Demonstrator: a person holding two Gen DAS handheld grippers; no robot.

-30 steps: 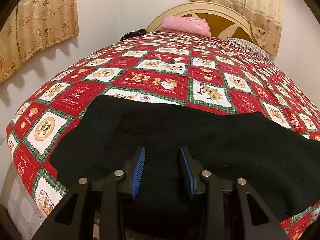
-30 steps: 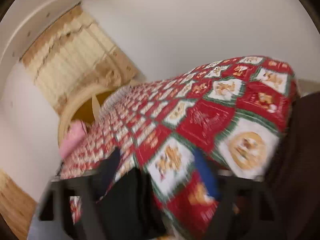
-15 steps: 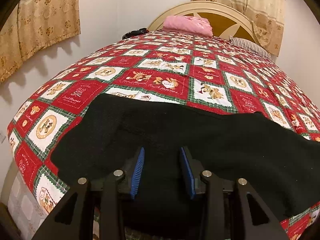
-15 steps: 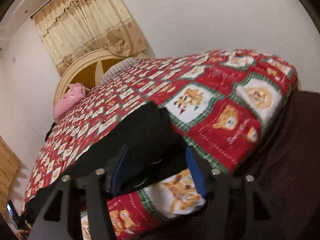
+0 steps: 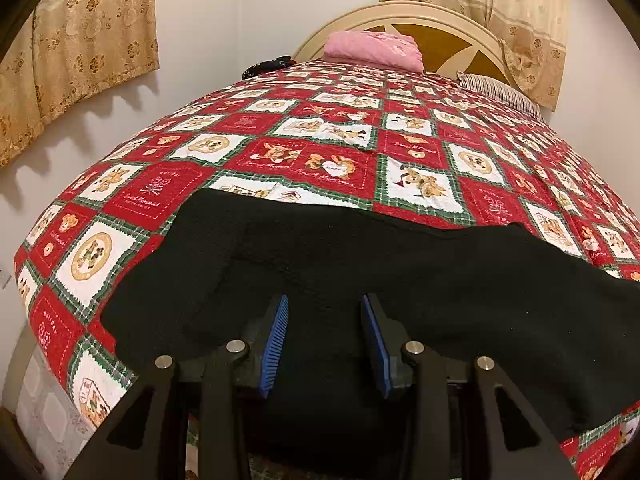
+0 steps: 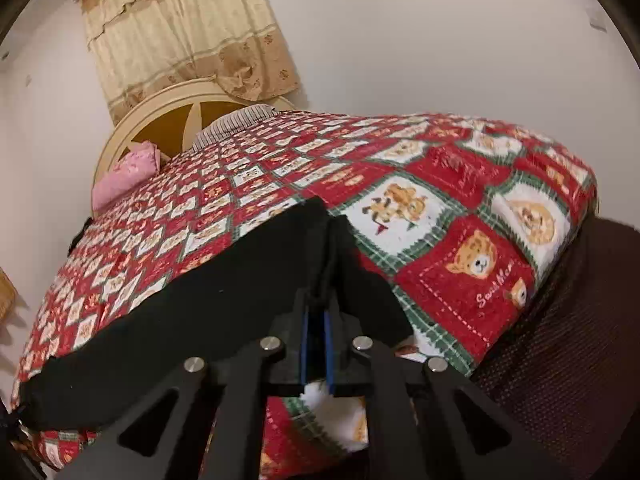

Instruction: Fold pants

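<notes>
The right wrist view alone shows the pants' [image 6: 208, 300] end: the right gripper [image 6: 316, 320] has just closed its jaws, and its blue pads [image 6: 305, 344] are now pinched on a fold of black cloth that rises in a ridge ahead of them. Right of it lies bare quilt [image 6: 460, 240], with a dark brown surface [image 6: 560, 360] beyond the bed's edge.

The left wrist view alone shows the pants [image 5: 400, 280] spread wide across the quilt [image 5: 320, 152]. The left gripper [image 5: 325, 332] stands partly apart over the cloth; whether its pads [image 5: 276, 340] press it I cannot tell. Both grippers tilt downward. Far ahead lies a pink pillow [image 5: 372, 50] by the headboard [image 5: 460, 40].
</notes>
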